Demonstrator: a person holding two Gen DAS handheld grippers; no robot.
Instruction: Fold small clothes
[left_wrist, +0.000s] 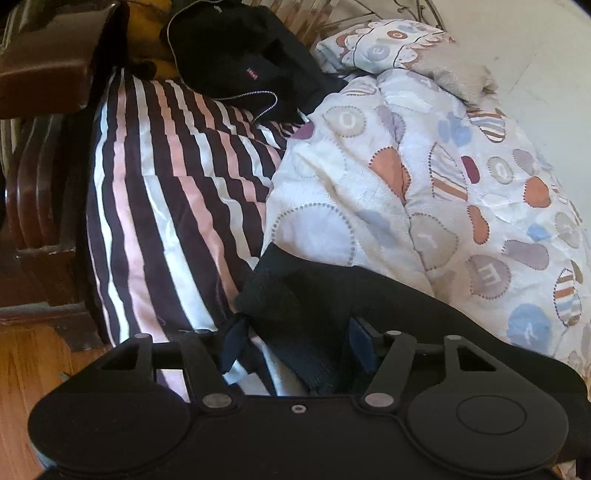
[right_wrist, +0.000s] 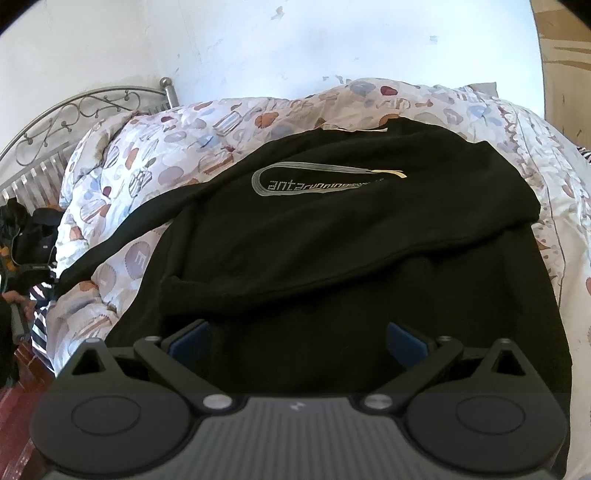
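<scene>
Both claws gape: left claw (left_wrist: 295, 354) astride black garment (right_wrist: 332, 229), right claw (right_wrist: 297, 343) over it.

Your right gripper (right_wrist: 297, 341) hangs over the near part of the shirt (right_wrist: 332, 229), which lies spread on the quilt (right_wrist: 155, 155); its upper part is folded over toward you. Behind the quilt you have the wall (right_wrist: 295, 44), and at far left the headboard (right_wrist: 85, 107). Your left gripper (left_wrist: 295, 350) sits at the shirt's edge (left_wrist: 369, 295), cloth between its fingers. Left of the quilt (left_wrist: 406, 184) lies a striped pillow (left_wrist: 166, 184), with a jacket (left_wrist: 243, 62) behind it, partly on it. Farther left stands wooden furniture (left_wrist: 40, 147), the floor (left_wrist: 29, 369) below.
</scene>
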